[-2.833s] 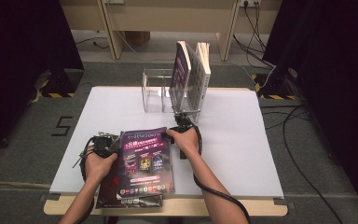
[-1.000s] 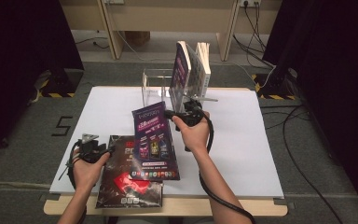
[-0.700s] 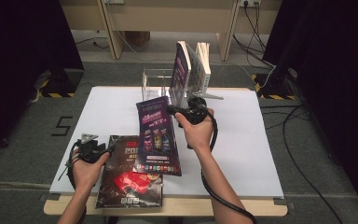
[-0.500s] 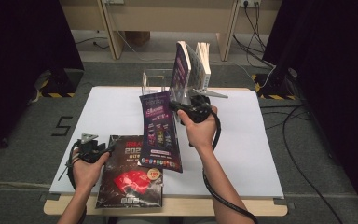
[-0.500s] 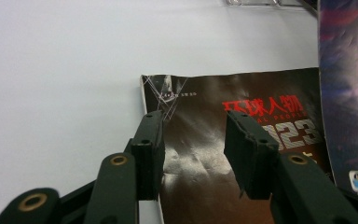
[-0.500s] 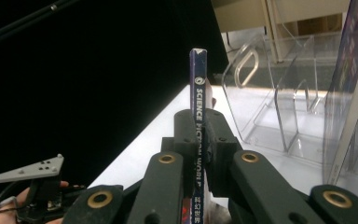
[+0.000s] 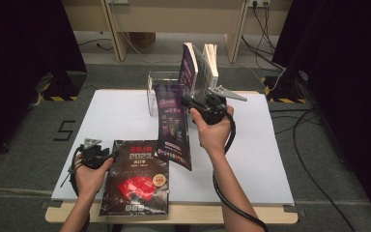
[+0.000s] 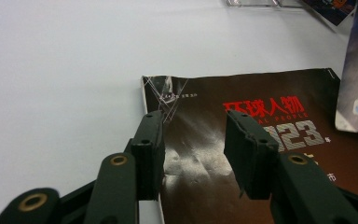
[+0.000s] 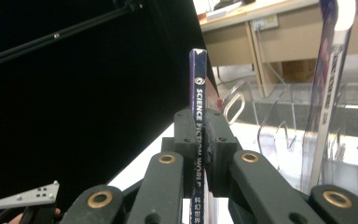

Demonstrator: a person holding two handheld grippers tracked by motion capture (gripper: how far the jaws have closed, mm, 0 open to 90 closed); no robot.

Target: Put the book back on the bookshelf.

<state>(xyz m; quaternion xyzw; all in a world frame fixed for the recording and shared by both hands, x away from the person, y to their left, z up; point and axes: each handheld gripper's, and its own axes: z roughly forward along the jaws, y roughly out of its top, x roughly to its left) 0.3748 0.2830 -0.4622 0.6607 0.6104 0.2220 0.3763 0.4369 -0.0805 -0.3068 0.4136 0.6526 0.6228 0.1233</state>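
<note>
At the left, the left tool point(image 7: 107, 155) rests low on the white surface point(image 7: 125, 111) by the near-left corner of the dark magazine point(image 7: 136, 176). Its jaws stand apart with nothing between them, straddling the magazine's left edge in the left gripper view point(image 8: 193, 149): one jaw is over bare surface, the other over the cover. The dark magazine point(image 8: 242, 140) lies flat, its near edge close to the front edge of the surface. Bare white stretches off to the left of it and behind it up to the far edge.

Toward the middle, the purple magazine point(image 7: 173, 123) hangs upright in the air, its lower corner overlapping the dark magazine's far-right corner from above. The right tool point(image 7: 193, 102) is clamped on its spine point(image 9: 197, 116), jaws pressed close on both sides point(image 9: 200, 144).

Just behind it stands the clear rack point(image 7: 160, 84) at the far edge, with two books point(image 7: 200, 67) leaning in its right part. The rack's left slots look open.

Right of the hand point(image 7: 214, 133), the surface is bare out to its right edge.
</note>
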